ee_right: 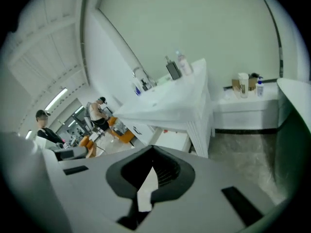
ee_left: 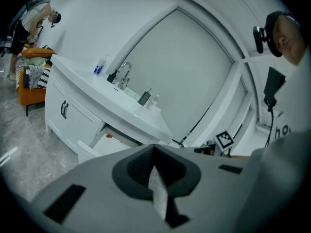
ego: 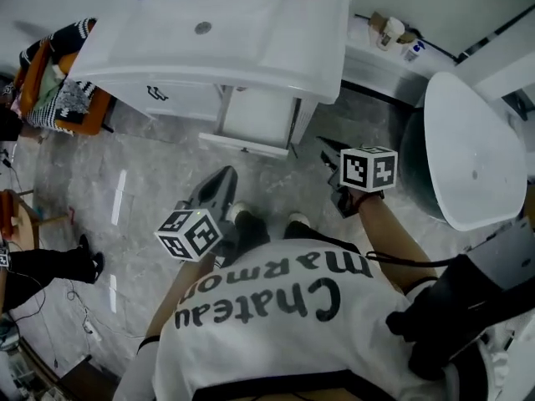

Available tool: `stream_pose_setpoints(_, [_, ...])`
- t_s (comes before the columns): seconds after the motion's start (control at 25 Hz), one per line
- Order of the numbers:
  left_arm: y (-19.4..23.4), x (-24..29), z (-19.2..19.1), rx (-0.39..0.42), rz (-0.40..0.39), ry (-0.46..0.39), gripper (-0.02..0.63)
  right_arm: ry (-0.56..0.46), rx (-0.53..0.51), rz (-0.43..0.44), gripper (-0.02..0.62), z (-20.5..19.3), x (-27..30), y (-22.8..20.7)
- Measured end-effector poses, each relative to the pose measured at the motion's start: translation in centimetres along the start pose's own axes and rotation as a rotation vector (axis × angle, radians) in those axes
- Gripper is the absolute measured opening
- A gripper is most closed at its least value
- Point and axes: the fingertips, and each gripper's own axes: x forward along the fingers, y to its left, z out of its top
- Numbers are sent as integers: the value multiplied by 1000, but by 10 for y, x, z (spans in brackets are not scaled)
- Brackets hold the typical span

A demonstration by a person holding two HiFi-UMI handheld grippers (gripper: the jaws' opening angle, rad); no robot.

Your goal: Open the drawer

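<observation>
The white vanity (ego: 288,78) stands at the far side of the marble floor, and its drawer (ego: 255,115) under the basin is pulled out. The drawer also shows in the left gripper view (ee_left: 109,139) and in the right gripper view (ee_right: 172,141). My left gripper (ego: 224,176) hovers over the floor, short of the drawer front, shut with nothing in it (ee_left: 154,147). My right gripper (ego: 328,150) is held up to the right of the drawer, clear of it, also shut and empty (ee_right: 153,149).
A cabinet door with a black handle (ego: 157,93) is left of the drawer. An orange chair with striped cloth (ego: 58,82) stands far left. A white rounded fixture (ego: 472,153) fills the right side. Bottles stand on a ledge (ego: 389,33). Another person's leg (ego: 50,266) is at left.
</observation>
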Motion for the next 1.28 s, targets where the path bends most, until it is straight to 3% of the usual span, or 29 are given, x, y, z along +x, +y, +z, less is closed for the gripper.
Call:
stream_pose_setpoints(0.16, [-21,4,-4,2,23,-35,5,-225,-96,104,11,65,-58,15])
stream_pose_setpoints(0.28, [-32,7,-6,-4,51,-69,5,-289,-232,59,11,91,-77,7])
stream_pose_setpoints(0.64, [-57,12,-6,27,83,-113,5,-293,-246,71,11,88,-90,-10])
stream_pose_setpoints(1.28, [-47,-5,-11,28,137,-130,5,-298,-229,91,9,88,-88,-6])
